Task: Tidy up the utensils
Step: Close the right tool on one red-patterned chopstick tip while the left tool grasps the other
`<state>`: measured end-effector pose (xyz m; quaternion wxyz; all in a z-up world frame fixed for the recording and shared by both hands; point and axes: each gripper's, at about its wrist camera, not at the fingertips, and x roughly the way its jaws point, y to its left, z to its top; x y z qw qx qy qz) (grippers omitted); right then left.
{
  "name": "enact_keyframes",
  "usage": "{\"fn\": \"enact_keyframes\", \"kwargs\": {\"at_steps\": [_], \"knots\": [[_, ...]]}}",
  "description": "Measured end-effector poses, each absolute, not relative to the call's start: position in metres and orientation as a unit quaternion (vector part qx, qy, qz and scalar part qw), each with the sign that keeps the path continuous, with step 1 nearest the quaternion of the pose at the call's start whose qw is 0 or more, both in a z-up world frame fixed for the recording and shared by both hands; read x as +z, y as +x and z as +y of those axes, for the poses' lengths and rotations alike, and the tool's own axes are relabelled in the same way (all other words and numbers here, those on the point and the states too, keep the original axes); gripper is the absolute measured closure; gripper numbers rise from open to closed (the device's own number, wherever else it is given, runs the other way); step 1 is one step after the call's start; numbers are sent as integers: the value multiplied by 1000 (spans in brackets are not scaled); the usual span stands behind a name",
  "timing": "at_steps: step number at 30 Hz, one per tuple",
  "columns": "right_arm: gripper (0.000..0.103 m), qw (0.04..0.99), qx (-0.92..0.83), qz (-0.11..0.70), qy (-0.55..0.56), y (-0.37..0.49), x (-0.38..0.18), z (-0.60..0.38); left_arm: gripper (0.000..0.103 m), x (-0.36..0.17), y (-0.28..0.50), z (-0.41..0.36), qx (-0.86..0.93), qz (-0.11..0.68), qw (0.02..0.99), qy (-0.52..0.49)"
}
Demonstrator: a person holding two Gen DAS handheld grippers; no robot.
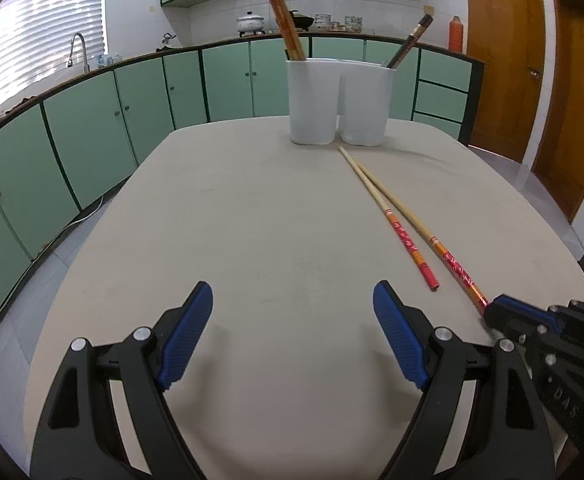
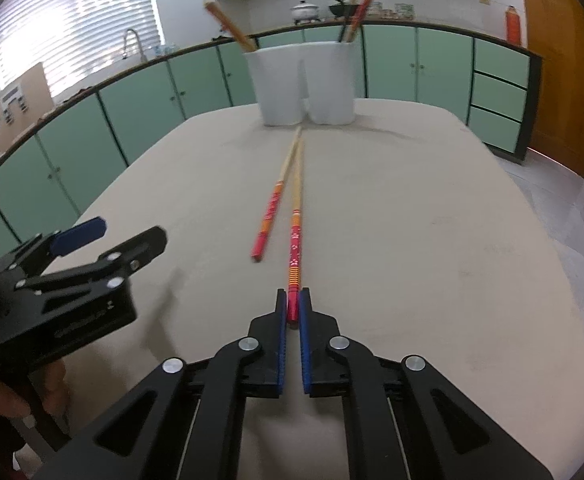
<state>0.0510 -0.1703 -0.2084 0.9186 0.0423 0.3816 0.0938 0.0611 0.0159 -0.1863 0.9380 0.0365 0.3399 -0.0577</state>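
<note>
The right hand-held gripper [image 2: 293, 307] is clamping the red end of one chopstick [image 2: 295, 240] lying on the tabletop [image 2: 411, 220]. Its partner chopstick [image 2: 270, 212] is lying just beside it, both pointing toward the white utensil holder [image 2: 305, 84]. The left hand-held gripper [image 1: 293, 296] is hovering wide open, holding nothing.

1. My left gripper [image 1: 293, 332] has black angular arms, silver round rivets and ribbed blue pads [image 1: 186, 336].
2. My right gripper [image 2: 292, 308] matches it: black frame with cut-outs, silver rivets, blue pads.
</note>
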Motion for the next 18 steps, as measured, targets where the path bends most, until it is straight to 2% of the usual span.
{"fn": "enact_keyframes", "kwargs": {"at_steps": [10, 18], "knots": [[97, 920, 46, 382, 79, 56, -209, -208, 23, -189, 62, -19, -95, 348, 932, 35], [97, 922, 35, 376, 87, 60, -208, -223, 34, -197, 69, -40, -97, 364, 926, 21]]}}
